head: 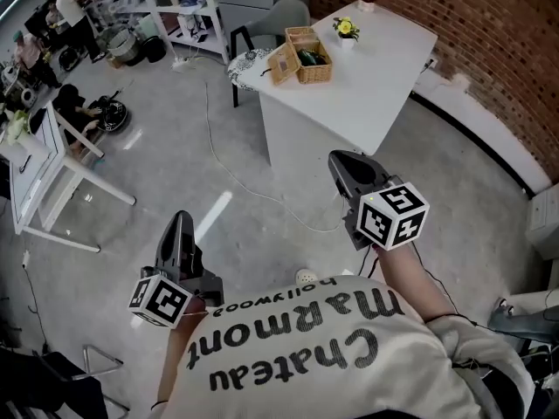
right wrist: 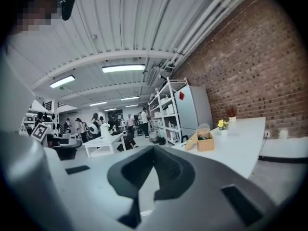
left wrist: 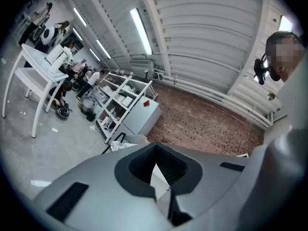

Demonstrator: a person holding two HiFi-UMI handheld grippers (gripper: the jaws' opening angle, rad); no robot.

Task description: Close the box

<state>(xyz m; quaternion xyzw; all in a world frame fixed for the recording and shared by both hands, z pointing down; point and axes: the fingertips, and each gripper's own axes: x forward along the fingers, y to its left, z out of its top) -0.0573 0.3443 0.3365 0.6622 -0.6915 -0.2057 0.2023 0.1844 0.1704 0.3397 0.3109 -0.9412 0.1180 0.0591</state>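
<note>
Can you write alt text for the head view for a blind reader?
Seen from above, a person holds a left gripper and a right gripper, both empty, over the floor. Ahead, a white table carries an open wicker box and yellow flowers.

Lab-workshop: brick wall [head: 454, 24], shelving [head: 175, 3], white worktables [head: 376, 81].

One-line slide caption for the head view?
Left hand-held gripper and right hand-held gripper, both shut and empty, face the white table holding an open tan wicker box.
</note>
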